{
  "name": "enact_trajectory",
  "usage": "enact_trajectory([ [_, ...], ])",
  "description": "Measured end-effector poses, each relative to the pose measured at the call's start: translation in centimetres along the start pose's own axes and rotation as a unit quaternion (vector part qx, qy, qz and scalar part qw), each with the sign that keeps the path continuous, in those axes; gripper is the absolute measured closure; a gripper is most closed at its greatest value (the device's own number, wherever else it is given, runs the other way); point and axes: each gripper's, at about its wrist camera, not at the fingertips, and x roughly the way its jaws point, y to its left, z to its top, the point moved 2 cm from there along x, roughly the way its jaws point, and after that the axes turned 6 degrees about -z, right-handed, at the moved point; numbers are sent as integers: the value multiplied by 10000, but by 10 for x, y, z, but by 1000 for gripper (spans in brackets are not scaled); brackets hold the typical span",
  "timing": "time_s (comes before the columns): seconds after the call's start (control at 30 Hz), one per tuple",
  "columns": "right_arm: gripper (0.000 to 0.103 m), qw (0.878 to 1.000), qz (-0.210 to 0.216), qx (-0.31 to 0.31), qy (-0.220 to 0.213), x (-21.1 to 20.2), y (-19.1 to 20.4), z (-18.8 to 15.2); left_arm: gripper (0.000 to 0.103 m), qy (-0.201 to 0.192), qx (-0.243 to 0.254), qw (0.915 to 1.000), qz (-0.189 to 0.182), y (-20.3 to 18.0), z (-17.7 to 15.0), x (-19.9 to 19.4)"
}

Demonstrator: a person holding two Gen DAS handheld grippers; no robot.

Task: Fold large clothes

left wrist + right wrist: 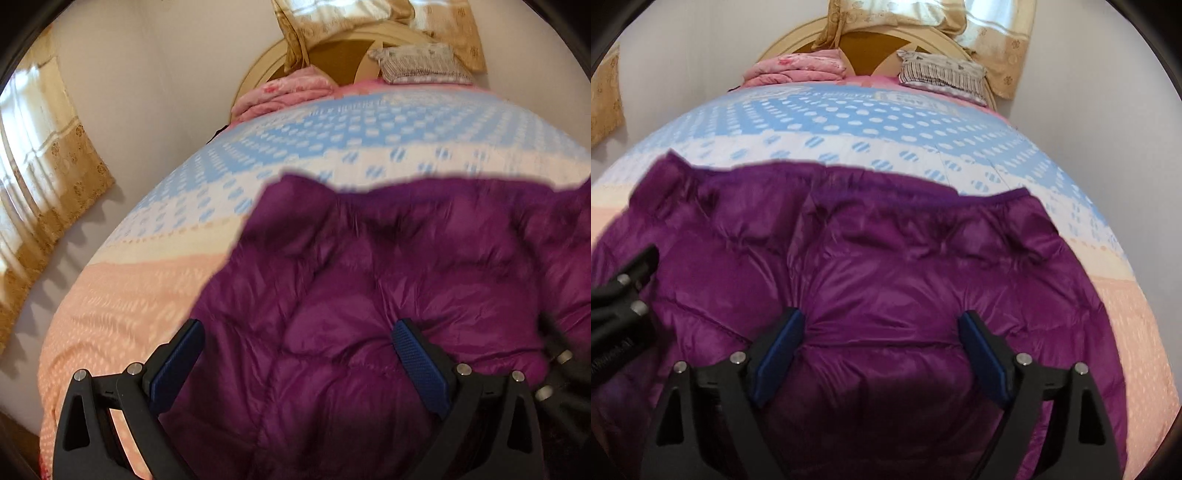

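A shiny purple quilted jacket [388, 266] [871, 251] lies spread on the bed, its straight hem towards the headboard. My left gripper [299, 332] stands open over the jacket's left part, its left fingertip at the jacket's edge. My right gripper [882, 321] is open too, and the padded fabric bulges between its blue pads [783, 343], with creases running out from the left one. Each gripper shows at the edge of the other's view: the right gripper [557, 369] and the left gripper [628, 288]. The jacket's near part is hidden below the fingers.
The bed cover [295, 140] [849, 125] is blue and white with dots, peach nearer to me. A folded pink blanket [798, 70] and a striped pillow [942, 74] lie at the curved headboard [871, 44]. Gold curtains [48, 162] hang by the white wall.
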Motion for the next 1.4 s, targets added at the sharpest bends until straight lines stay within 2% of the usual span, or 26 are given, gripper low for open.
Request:
enact_trajectory([
  [0.1, 7, 9999, -114, -116, -6, 6, 2, 0, 1, -72, -154, 9998, 41, 3, -1, 1],
  [0.27, 4, 9998, 71, 20, 197, 10, -7, 6, 1, -47, -178, 9997, 139, 14, 0, -7],
  [0.33, 7, 9997, 154, 59, 167, -11, -13, 3, 1, -209, -384, 9988, 219, 41, -8, -30],
  [0.4, 7, 9995, 162, 123, -254, -52, -20, -8, 1, -322, -589, 9970, 388, 68, -23, -50],
  [0.47, 4, 9990, 208, 17, -398, -76, -20, -24, 1, -272, -741, 9956, 501, 89, -40, -57],
  [0.53, 3, 9989, 152, -161, -422, -86, -13, -45, 1, -54, -1037, 9927, 609, 108, -65, -56],
  [0.6, 3, 9985, 46, -396, -380, -77, -3, -61, 1, 199, -1257, 9907, 488, 114, -80, -47],
  [0.63, 3, 9986, 25, -422, -328, -70, 1, -68, 1, 370, -1364, 9896, 265, 113, -87, -41],
  [0.77, 0, 9993, 20, -318, -170, -58, -1, -69, 1, 242, -1172, 9925, 262, 100, -91, -44],
  [0.8, 0, 9992, -4, -373, -162, -57, 1, -69, 2, 230, -1172, 9927, 144, 97, -90, -44],
  [0.87, 0, 9992, 32, -384, -101, -54, 1, -69, 11, 274, -1222, 9921, -32, 92, -89, -41],
  [0.93, 0, 9993, 78, -366, -65, -52, -1, -69, 41, 310, -1180, 9920, -332, 85, -87, -40],
  [0.97, 0, 9993, 93, -355, -56, -52, -1, -69, 46, 307, -1140, 9920, -436, 81, -86, -41],
  [1.03, 0, 9993, 84, -359, -66, -51, -3, -69, 68, 297, -1034, 9926, -569, 74, -83, -41],
  [1.07, 0, 9993, 80, -363, -69, -50, -3, -66, 75, 276, -971, 9930, -621, 70, -82, -43],
  [1.1, 0, 9993, 74, -365, -67, -50, -3, -66, 86, 258, -919, 9934, -637, 67, -81, -45],
  [1.13, 0, 9993, 60, -366, -65, -51, -1, -67, 91, 197, -885, 9942, -580, 67, -81, -48],
  [1.23, 0, 9993, 14, -371, -76, -53, 1, -68, 95, 39, -877, 9951, -462, 70, -81, -58],
  [1.4, 0, 9989, -236, -401, -94, -58, 11, -69, 97, -78, -953, 9939, -543, 84, -81, -67],
])
